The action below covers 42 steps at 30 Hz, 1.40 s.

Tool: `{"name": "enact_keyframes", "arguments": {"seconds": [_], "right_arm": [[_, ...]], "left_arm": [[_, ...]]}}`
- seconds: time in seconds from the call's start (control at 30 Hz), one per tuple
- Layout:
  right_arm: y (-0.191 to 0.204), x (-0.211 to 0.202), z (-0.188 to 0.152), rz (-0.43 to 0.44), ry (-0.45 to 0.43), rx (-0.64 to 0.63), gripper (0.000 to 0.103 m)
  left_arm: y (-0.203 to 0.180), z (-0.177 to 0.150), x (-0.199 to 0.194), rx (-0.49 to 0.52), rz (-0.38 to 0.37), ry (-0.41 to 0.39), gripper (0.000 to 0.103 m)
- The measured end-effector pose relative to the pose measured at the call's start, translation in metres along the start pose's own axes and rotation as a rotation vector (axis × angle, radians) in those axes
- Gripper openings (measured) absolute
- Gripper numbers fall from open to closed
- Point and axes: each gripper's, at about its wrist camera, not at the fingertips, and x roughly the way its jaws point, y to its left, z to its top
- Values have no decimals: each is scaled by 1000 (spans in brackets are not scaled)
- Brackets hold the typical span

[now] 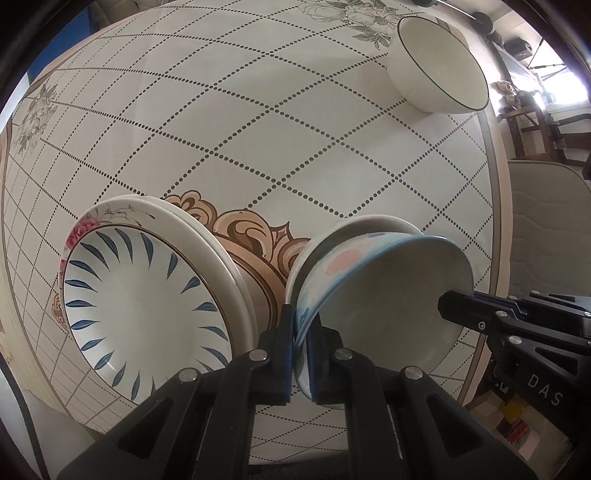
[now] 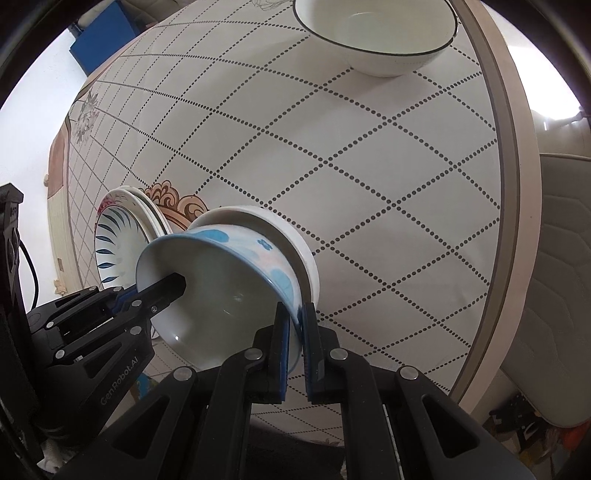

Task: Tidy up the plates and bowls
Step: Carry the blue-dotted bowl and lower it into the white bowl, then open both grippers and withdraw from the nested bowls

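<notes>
A bowl with blue and pink patches (image 1: 373, 291) (image 2: 236, 280) is held on opposite rims by both grippers, over a white bowl (image 1: 384, 223) (image 2: 295, 236) just beneath it. My left gripper (image 1: 300, 354) is shut on its near rim; it shows in the right wrist view (image 2: 162, 291). My right gripper (image 2: 295, 347) is shut on the other rim; it shows in the left wrist view (image 1: 458, 306). A stack of plates (image 1: 144, 299) (image 2: 122, 240), topped by a blue-leaf plate, lies to the left.
A white bowl with a dark rim (image 1: 439, 62) (image 2: 376, 33) stands at the far right of the round table (image 1: 258, 110) (image 2: 369, 147). The table edge (image 2: 513, 184) runs close on the right, with a padded chair (image 2: 561, 258) beyond.
</notes>
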Motion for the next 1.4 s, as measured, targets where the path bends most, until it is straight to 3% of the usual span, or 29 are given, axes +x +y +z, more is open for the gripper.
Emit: {"name": "enact_keyframes", "arguments": {"seconds": [0.3, 0.6, 0.87, 1.07, 1.17, 1.23, 1.3, 1.4], "right_arm": [[-4, -1, 6, 5, 26, 34, 9], [-10, -6, 5, 18, 36, 64, 11], [-2, -9, 4, 21, 37, 33, 11], [5, -28, 1, -27, -25, -33, 12], [0, -40, 1, -25, -72, -42, 31], [-8, -52, 3, -26, -123, -26, 70], [-21, -65, 7, 5, -178, 2, 93], [-43, -79, 18, 37, -221, 54, 94]], "left_arm": [[4, 16, 7, -11, -1, 58, 5], [7, 11, 3, -12, -4, 70, 5], [12, 8, -17, -14, 14, 39, 6], [3, 7, -54, 16, 100, -77, 6], [-4, 14, -73, 24, 114, -140, 10], [-9, 22, -82, 31, 125, -176, 15], [-15, 33, -88, 39, 143, -200, 22], [-24, 52, -91, 42, 151, -210, 26]]}}
